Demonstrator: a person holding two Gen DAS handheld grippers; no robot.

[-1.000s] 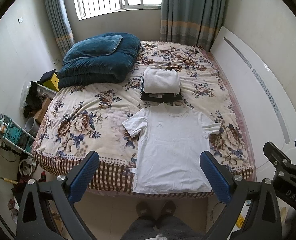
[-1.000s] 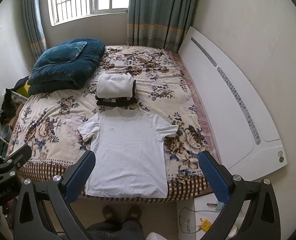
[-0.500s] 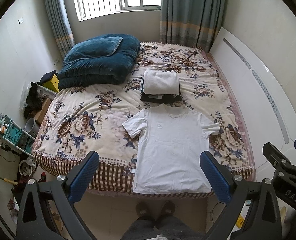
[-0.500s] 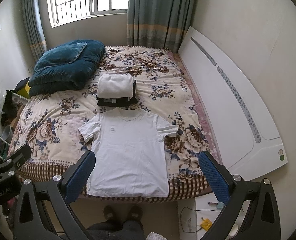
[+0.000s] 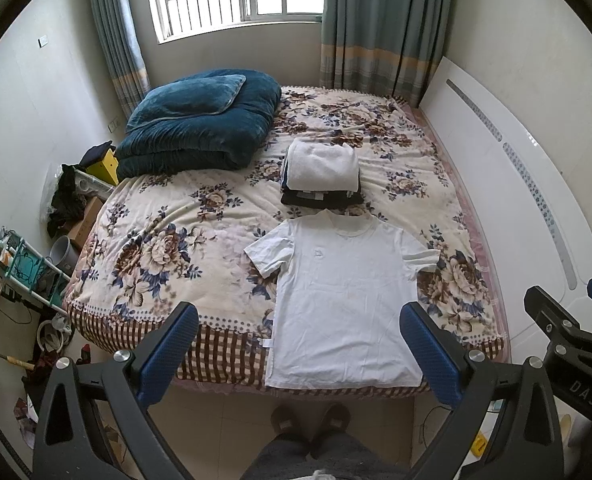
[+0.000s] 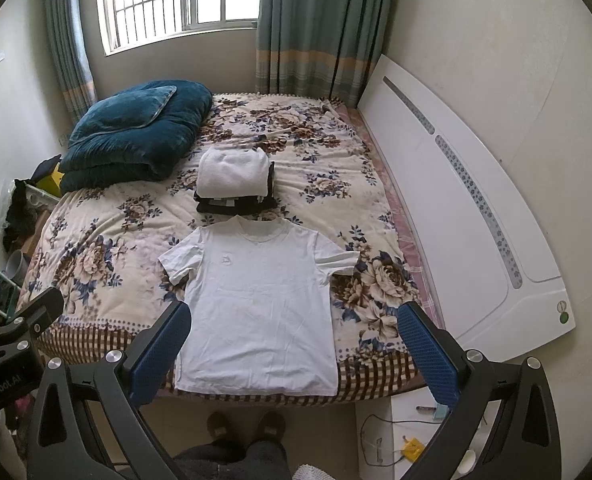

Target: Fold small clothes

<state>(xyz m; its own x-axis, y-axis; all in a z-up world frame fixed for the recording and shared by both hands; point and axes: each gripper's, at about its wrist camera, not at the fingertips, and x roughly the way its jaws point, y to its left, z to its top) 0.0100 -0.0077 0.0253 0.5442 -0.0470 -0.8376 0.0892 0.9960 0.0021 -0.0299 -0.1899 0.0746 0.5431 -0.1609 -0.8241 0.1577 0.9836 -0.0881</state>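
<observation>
A white T-shirt (image 5: 342,300) lies spread flat, front up, at the near edge of the floral bed (image 5: 168,248); it also shows in the right wrist view (image 6: 256,304). Behind its collar sits a pile of folded clothes (image 5: 322,174), white on top of dark, which is in the right wrist view too (image 6: 234,182). My left gripper (image 5: 298,346) is open and empty, held high above the bed's near edge. My right gripper (image 6: 292,344) is open and empty, also high above the shirt's hem.
A folded dark teal quilt (image 5: 200,128) lies at the bed's far left. A white headboard panel (image 6: 468,216) leans along the right wall. Clutter and a small rack (image 5: 20,264) stand on the floor at left. The person's feet (image 6: 248,426) stand at the bed's edge.
Both grippers have drifted very slightly; the view has barely shifted. The shirt and the pile have not moved.
</observation>
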